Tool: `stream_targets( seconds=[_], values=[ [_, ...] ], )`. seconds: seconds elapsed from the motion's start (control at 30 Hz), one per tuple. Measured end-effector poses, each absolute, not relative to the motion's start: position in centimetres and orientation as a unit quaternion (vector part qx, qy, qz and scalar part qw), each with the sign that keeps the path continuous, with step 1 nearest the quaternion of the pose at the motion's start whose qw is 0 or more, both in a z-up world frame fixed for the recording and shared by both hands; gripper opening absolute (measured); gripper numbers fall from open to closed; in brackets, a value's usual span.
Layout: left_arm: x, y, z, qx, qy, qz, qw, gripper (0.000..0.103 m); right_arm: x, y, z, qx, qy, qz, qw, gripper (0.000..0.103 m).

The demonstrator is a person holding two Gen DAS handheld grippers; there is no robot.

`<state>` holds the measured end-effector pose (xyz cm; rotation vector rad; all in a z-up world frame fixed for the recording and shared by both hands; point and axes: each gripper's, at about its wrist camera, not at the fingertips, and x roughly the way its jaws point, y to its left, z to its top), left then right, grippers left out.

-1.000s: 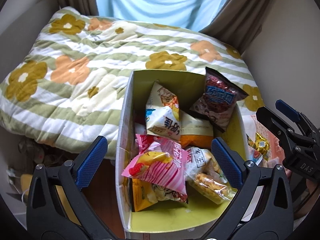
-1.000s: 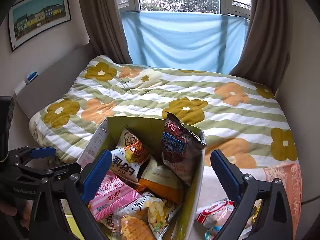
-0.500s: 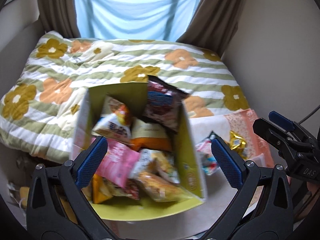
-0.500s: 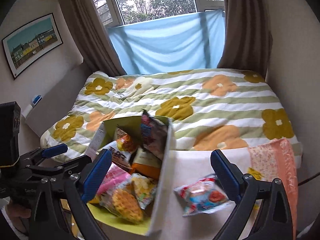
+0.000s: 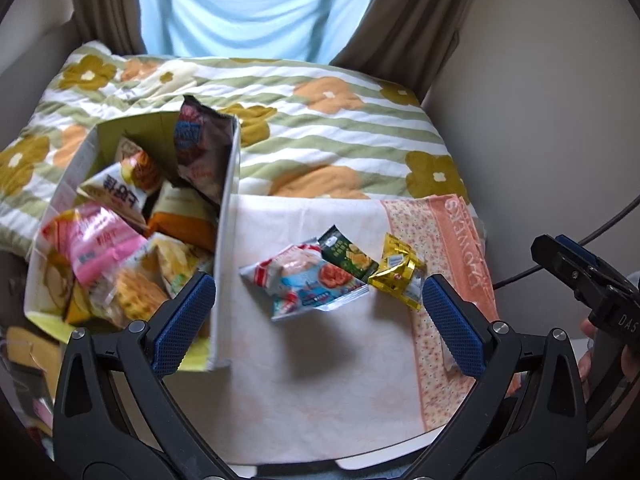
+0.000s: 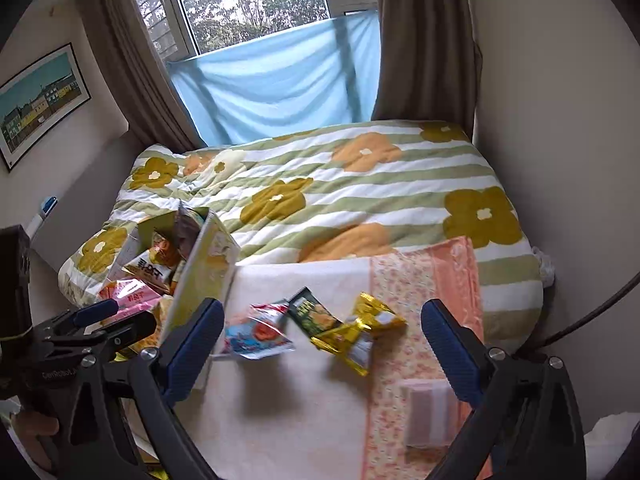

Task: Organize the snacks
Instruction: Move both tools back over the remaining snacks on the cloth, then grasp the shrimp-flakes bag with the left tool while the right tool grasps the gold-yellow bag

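Note:
A yellow-green cardboard box (image 5: 226,216) (image 6: 200,276) stands at the left, filled with several snack packets. Three loose packets lie on the white cloth to its right: a white and blue one (image 5: 304,282) (image 6: 256,334), a dark green one (image 5: 346,254) (image 6: 314,316) and a gold one (image 5: 398,272) (image 6: 356,334). My left gripper (image 5: 318,322) is open and empty, held above and just in front of the loose packets. My right gripper (image 6: 320,352) is open and empty, also above them. Each gripper shows at the edge of the other's view.
A white cloth with an orange floral border (image 5: 444,280) (image 6: 420,320) covers the near surface. Behind it lies a bed with a green-striped flower quilt (image 5: 320,128) (image 6: 340,188). A wall stands on the right and a cable (image 5: 592,236) hangs there. A small pale box (image 6: 426,412) rests on the cloth.
Both views have swung right, from over the box to over the loose packets on the cloth. Both grippers stayed open and empty.

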<state>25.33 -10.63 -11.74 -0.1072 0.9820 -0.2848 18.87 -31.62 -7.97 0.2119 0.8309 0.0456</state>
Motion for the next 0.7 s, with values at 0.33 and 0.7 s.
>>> stream_targets(
  seconds=[0.33, 0.7],
  values=[
    [29.5, -14.2, -16.9, -0.037, 0.523, -0.070, 0.848, 0.103, 22.2, -36.3, -14.0, 0.167, 0.475, 0.035, 0.863, 0.098],
    [35.5, -16.4, -24.1, 0.012, 0.587, -0.030, 0.809, 0.093, 27.2, -36.2, -20.2, 0.188, 0.535, 0.043, 0.823, 0.098]
  ],
)
